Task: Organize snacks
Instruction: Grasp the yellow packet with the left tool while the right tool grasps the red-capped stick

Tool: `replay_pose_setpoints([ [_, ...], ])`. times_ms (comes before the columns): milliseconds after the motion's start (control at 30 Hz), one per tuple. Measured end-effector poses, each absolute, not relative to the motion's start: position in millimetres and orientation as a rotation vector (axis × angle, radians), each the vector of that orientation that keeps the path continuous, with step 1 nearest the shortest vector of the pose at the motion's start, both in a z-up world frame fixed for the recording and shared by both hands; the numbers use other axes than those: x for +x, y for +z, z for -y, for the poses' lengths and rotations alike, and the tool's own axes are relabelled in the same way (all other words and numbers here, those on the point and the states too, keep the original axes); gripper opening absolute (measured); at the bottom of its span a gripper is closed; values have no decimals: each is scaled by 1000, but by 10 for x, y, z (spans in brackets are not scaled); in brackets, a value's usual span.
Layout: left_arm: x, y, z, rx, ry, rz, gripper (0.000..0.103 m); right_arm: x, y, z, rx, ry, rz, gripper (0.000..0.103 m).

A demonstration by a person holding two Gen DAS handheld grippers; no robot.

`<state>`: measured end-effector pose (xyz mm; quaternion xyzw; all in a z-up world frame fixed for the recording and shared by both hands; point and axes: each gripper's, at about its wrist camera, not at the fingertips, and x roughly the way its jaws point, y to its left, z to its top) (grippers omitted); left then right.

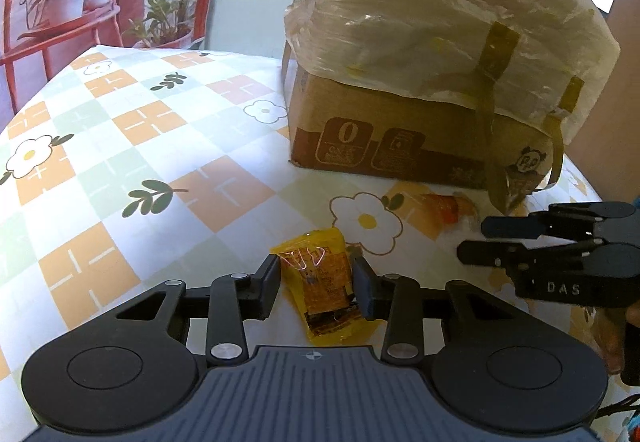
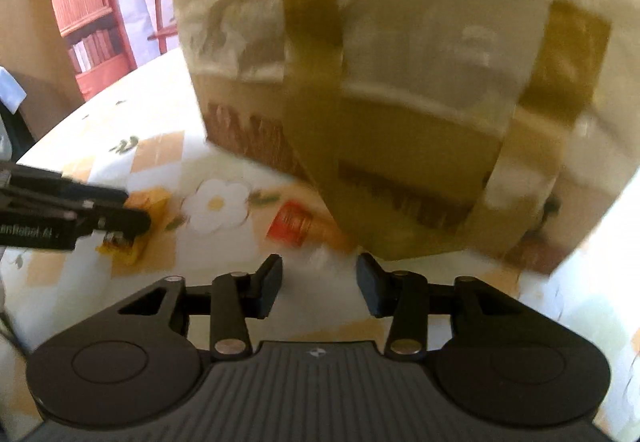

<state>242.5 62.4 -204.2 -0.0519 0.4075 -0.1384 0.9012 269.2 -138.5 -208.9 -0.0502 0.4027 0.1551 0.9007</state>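
- Two snack packets lie on the bench (image 1: pixel 168 145), near the foot of the plastic-draped cardboard box (image 1: pixel 400 145).
- The yellow packet (image 1: pixel 326 282) sits between the left gripper (image 1: pixel 316 284) pads, long axis running 12 to 6 o'clock along the fingers; the jaws are spread and close beside its edges, contact uncertain.
- The orange-red packet (image 2: pixel 290 224) lies toward 11 o'clock from the right gripper (image 2: pixel 319 284), just beside the box corner; that view is blurred.
- The right gripper's jaws stand apart, holding nothing.
- Judgement: the left hand is nearer its packet and need only close; the right must advance up and slightly left.
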Motion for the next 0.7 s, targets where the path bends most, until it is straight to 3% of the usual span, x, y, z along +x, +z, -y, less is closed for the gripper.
replay_pose_setpoints([
  [533,2422,-2059,-637,-120,-287,-842,41,2942,-2064,1230,-353,365,-772,44],
  [700,2420,-2064,-630,-120,-285,-841,41,3028,-2088,1262,-323,405,-787,51],
])
